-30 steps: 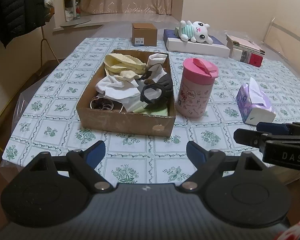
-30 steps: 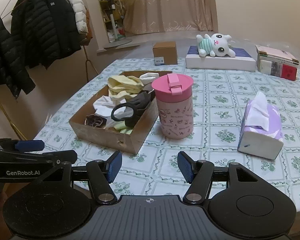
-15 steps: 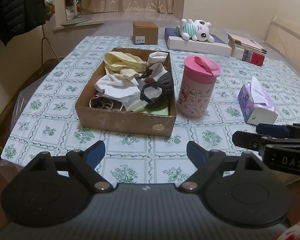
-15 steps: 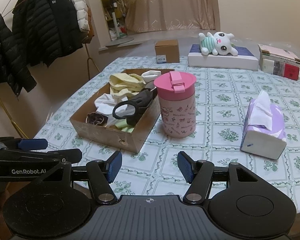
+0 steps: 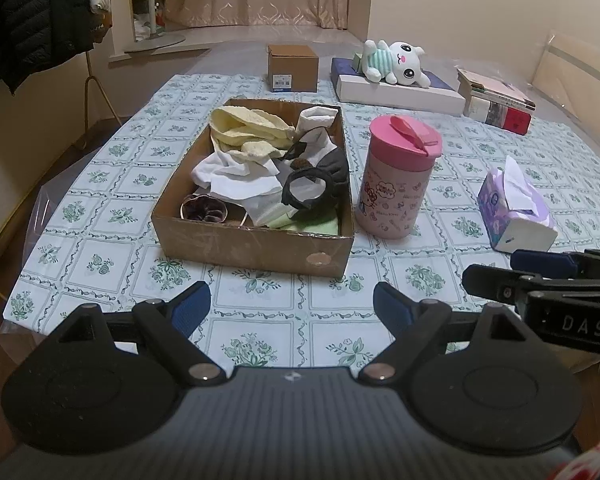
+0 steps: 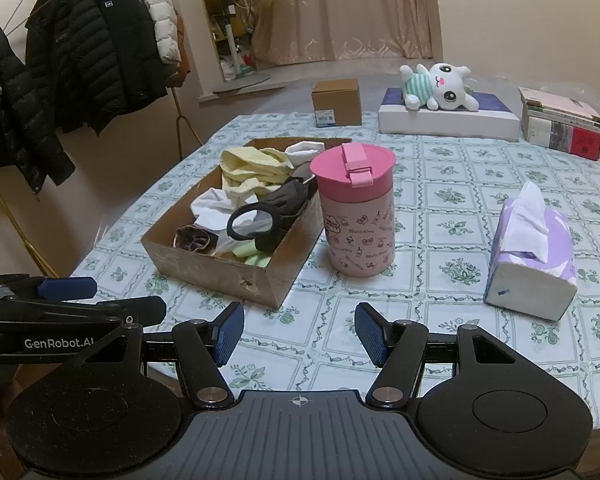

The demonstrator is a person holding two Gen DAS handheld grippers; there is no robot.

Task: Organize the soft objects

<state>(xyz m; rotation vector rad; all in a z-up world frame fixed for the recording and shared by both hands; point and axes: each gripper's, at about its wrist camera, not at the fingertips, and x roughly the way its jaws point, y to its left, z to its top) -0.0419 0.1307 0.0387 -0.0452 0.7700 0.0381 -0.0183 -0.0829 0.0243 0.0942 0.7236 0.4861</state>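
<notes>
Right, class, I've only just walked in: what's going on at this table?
A person holds two grippers over the near edge of the flower-patterned tablecloth. The left gripper and right gripper are both open and empty. Nothing is being handled yet. The brown cardboard box holds jumbled soft items, including yellow knitted cloth and a black fabric piece, beside a pink lidded tumbler.

Left claw (image 5: 292, 306) and right claw (image 6: 299, 334) hover agape, empty.

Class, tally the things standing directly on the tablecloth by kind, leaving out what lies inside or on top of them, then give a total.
Cardboard boxes: 2
Pink cup: 1
Tissue pack: 1
Flat white box: 1
Book stack: 1
Total: 6
</notes>
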